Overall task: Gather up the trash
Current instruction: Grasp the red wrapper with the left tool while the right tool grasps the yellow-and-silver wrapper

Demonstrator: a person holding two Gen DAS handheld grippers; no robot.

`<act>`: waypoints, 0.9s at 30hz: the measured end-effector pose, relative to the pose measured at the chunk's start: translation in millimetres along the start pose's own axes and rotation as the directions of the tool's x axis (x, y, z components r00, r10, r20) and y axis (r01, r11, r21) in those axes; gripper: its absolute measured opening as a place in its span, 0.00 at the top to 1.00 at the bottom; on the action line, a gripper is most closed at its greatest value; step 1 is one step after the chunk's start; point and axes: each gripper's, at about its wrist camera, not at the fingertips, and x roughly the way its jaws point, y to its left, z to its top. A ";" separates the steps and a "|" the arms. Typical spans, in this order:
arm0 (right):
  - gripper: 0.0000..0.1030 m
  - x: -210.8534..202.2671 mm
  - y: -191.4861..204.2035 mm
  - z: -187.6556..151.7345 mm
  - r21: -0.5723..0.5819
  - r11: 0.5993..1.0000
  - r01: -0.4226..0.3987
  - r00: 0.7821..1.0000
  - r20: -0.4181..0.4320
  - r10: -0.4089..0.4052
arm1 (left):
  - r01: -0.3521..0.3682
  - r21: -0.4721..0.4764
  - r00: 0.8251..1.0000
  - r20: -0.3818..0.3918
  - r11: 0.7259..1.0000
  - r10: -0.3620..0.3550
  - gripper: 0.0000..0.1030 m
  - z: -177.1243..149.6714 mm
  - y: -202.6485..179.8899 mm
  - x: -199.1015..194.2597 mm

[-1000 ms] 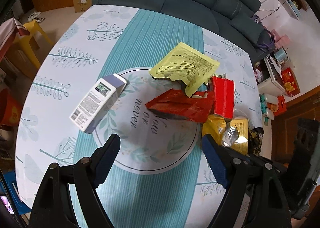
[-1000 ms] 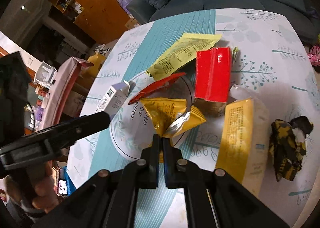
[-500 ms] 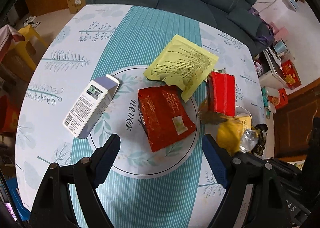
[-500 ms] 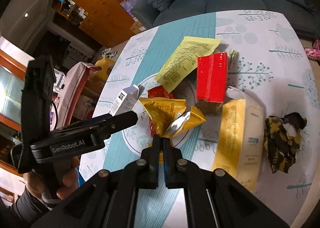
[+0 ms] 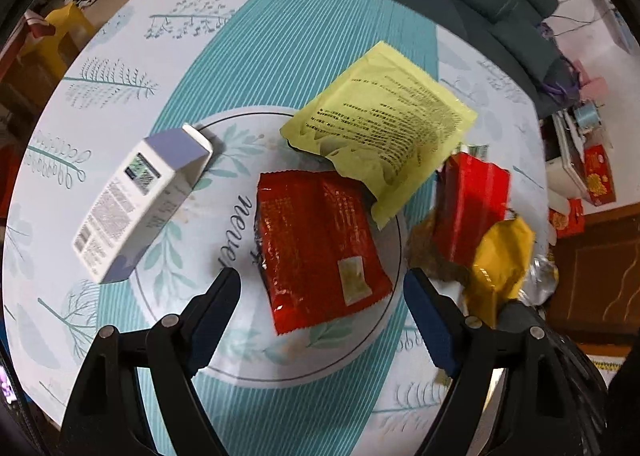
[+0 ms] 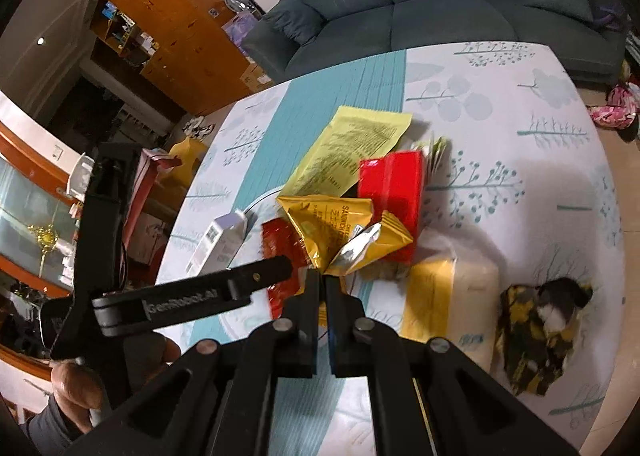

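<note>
A red wrapper (image 5: 316,248) lies flat on the round table (image 5: 120,56), and my left gripper (image 5: 320,296) hangs open just above its near end, a finger on each side. My right gripper (image 6: 322,276) is shut on the lower corner of a golden-yellow snack wrapper (image 6: 336,228), held above the table; the same golden-yellow snack wrapper (image 5: 500,260) shows at the right of the left wrist view. Other trash on the table includes a yellow-green pouch (image 5: 380,124), a white and purple box (image 5: 140,200), a red box (image 6: 392,192), and a crumpled yellow-black wrapper (image 6: 536,332).
A yellow and white pack (image 6: 452,296) lies near the table's right side. A dark sofa (image 6: 440,4) stands behind the table and wooden cabinets (image 6: 168,16) at the back left. A hand (image 6: 76,384) holds the left gripper (image 6: 192,300) low on the left.
The red wrapper, tilted and crumpled a second ago, has dropped flat on the table. My left gripper has come down closer over it. The right gripper keeps the golden wrapper and has shifted slightly.
</note>
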 end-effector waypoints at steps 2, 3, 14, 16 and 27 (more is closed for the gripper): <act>0.97 2.2 -3.0 3.6 0.005 1.000 0.009 1.000 0.005 -0.009 | -0.003 -0.024 1.000 -0.009 1.000 0.003 0.20 4.2 -1.9 6.4; 0.97 2.7 -4.8 5.0 0.010 1.000 0.011 1.000 0.007 -0.012 | -0.010 -0.032 1.000 -0.010 0.999 0.010 0.20 5.6 -2.6 9.4; 0.97 -0.1 -11.8 6.1 0.011 1.000 0.026 1.000 0.015 -0.026 | -0.149 -0.051 0.989 -0.021 0.988 0.148 0.33 12.8 -11.5 39.1; 0.97 -1.6 -12.9 5.1 0.013 1.000 0.026 1.000 0.016 -0.026 | -0.150 -0.026 0.989 -0.010 0.988 0.150 0.40 10.3 -14.7 37.6; 0.97 -11.0 7.7 -11.6 -0.010 1.000 0.019 1.000 0.022 -0.018 | -0.122 0.049 0.992 0.042 0.991 0.120 0.84 -26.4 -13.4 3.1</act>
